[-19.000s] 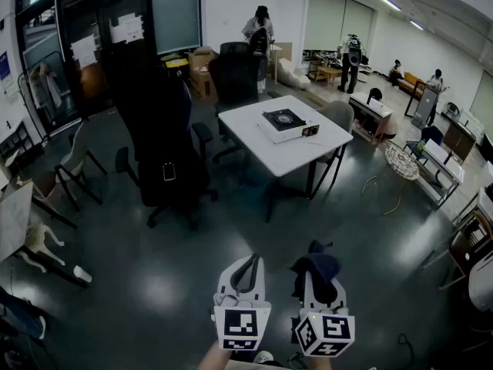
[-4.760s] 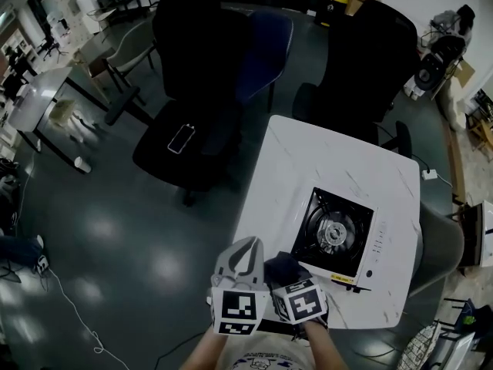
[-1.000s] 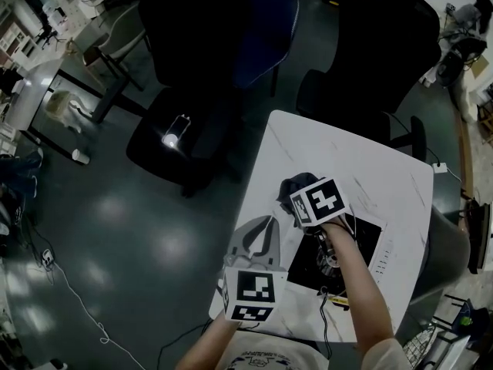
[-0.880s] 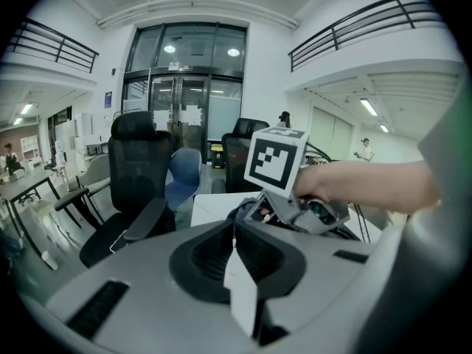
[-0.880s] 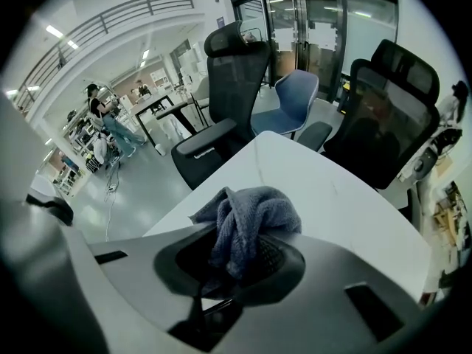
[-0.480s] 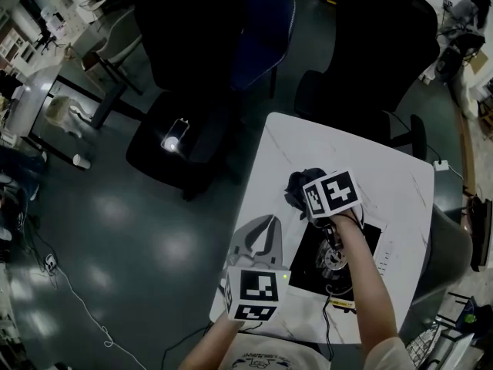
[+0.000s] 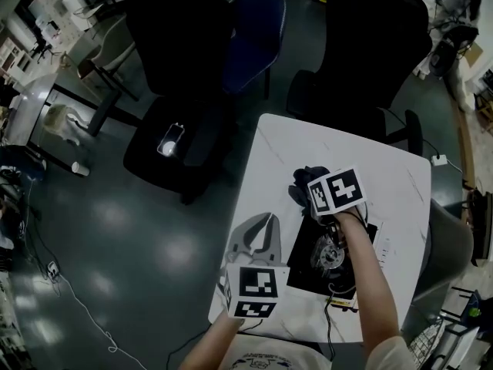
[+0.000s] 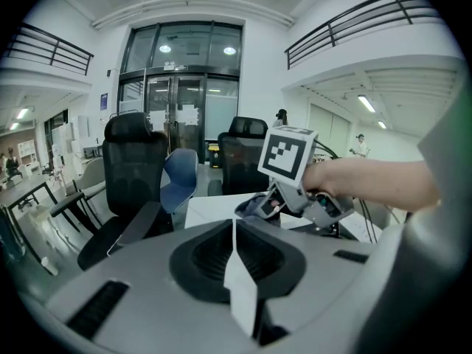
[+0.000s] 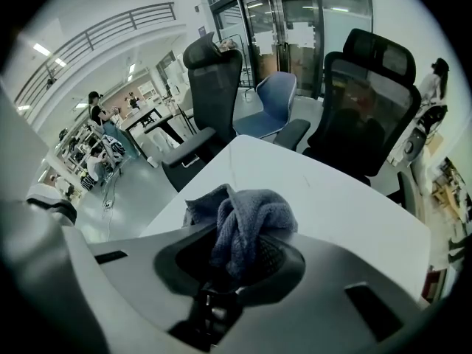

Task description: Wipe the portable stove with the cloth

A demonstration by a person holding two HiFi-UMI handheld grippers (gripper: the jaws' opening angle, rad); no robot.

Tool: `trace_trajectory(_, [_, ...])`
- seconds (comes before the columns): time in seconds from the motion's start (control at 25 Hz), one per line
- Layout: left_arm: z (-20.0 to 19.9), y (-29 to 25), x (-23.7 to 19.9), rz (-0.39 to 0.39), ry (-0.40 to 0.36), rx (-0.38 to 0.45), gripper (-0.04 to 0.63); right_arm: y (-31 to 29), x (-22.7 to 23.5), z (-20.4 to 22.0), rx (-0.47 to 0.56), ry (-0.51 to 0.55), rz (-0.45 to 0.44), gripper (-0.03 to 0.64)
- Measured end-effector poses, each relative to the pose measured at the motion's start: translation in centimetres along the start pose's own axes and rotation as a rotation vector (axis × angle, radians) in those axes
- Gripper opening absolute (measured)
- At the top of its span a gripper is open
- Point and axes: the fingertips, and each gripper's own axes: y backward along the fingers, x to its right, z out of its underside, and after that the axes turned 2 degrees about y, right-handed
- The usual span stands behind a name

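Observation:
The portable stove [image 7: 311, 259], black-topped in a white body, lies on the white table [image 7: 269, 160] near its front right corner. My right gripper [image 7: 307, 188] reaches over the stove's far left corner, shut on a bunched dark blue-grey cloth [image 7: 303, 182]. In the right gripper view the cloth [image 9: 249, 221] bulges out of the jaws above bare tabletop. My left gripper [image 7: 264, 221] hovers over the table just left of the stove; its fingers meet with nothing between them. From the left gripper view, the right gripper's marker cube [image 8: 288, 153] and the cloth [image 8: 253, 206] are ahead.
Two black office chairs [image 7: 179, 60] [image 7: 371, 43] and a blue chair [image 7: 254, 31] stand beyond the table. A phone [image 7: 170, 139] lies on the left chair's seat. A white plug [image 7: 439, 160] sits at the table's right edge. Cables trail on the dark floor [image 7: 115, 284].
My right gripper has carried the cloth a little to the right and farther along the stove's far edge. The left gripper has stayed shut in about the same place.

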Motion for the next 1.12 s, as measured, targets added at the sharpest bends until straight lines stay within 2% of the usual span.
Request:
trace_trajectory(0.56, [-1.4, -1.0, 2.9, 0.026, -0.048, 0.018, 0.022, 1.9, 4.3, 3.6, -0.002, -0.067, 0.046, 0.081])
trace_trajectory(1.12, [-1.9, -1.6, 6.3, 0.061, -0.056, 0.009, 0.023, 3.9, 7.6, 6.7, 0.000, -0.115, 0.073, 0.081])
